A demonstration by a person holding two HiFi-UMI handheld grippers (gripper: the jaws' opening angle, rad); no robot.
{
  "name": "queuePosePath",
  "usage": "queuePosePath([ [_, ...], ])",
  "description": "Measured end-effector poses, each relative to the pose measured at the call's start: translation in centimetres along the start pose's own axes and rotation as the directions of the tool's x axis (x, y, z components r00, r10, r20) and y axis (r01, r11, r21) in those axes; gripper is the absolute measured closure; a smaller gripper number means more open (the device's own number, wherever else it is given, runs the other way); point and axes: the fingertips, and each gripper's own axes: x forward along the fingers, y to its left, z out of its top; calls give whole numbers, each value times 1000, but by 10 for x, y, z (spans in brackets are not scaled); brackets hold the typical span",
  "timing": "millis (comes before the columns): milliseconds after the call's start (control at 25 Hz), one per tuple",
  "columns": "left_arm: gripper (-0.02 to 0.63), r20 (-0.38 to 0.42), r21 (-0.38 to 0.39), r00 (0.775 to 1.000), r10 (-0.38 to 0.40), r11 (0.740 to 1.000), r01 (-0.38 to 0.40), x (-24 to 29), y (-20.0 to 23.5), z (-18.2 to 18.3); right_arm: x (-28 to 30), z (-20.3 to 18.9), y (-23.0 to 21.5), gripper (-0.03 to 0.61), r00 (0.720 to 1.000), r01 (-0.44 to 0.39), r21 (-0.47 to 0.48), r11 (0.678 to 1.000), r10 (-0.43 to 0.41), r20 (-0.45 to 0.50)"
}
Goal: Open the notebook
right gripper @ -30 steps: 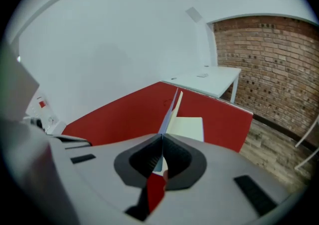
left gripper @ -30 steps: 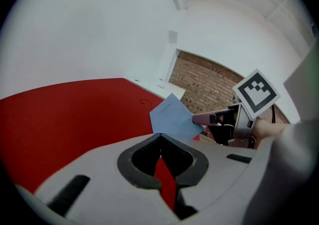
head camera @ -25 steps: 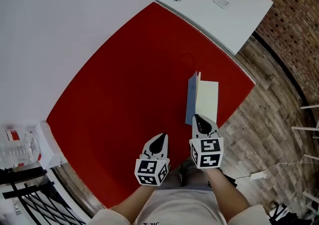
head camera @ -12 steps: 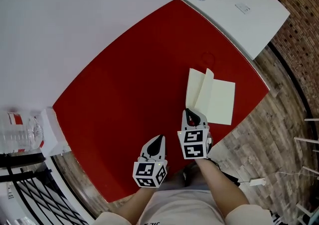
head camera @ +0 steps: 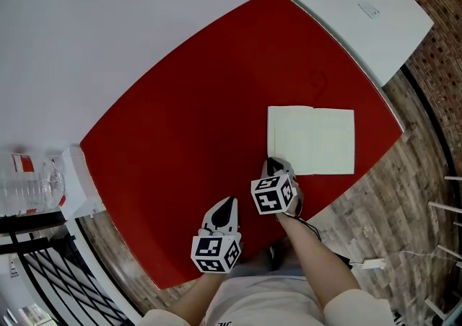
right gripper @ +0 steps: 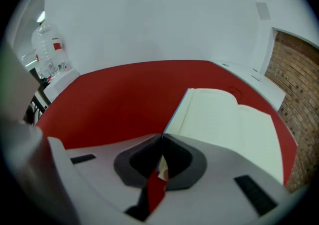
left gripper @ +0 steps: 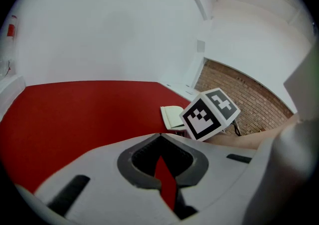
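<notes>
The notebook [head camera: 310, 141] lies open and flat on the red table [head camera: 180, 115], cream pages up, near the table's right edge. My right gripper [head camera: 273, 166] sits at the notebook's near left corner. In the right gripper view its jaws [right gripper: 162, 137] are shut on the corner of the blue-edged left cover, with the open notebook [right gripper: 224, 119] spreading beyond. My left gripper [head camera: 227, 205] hovers over the table's near edge, left of the right one. Its jaws [left gripper: 160, 135] are shut with nothing in them. Its view shows the notebook [left gripper: 172, 116] beside the right gripper's marker cube [left gripper: 209, 113].
A white cabinet top [head camera: 361, 14] adjoins the table's far right side. A clear water bottle [head camera: 29, 198] and a white ledge [head camera: 76, 187] stand at the left, with a black rack [head camera: 43, 274] below. Wooden floor [head camera: 390, 209] lies to the right.
The notebook's left cover, upright a second ago, has swung over to the left and now lies flat. My right gripper moved left with it. The left gripper stayed put.
</notes>
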Motion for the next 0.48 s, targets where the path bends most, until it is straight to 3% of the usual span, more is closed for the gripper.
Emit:
queuePosePath([
  [480,609,-10,-8,1000,1,1000,-1,5,10,-3,14,-12,8,548,1000,-14,47,999,15,-23],
])
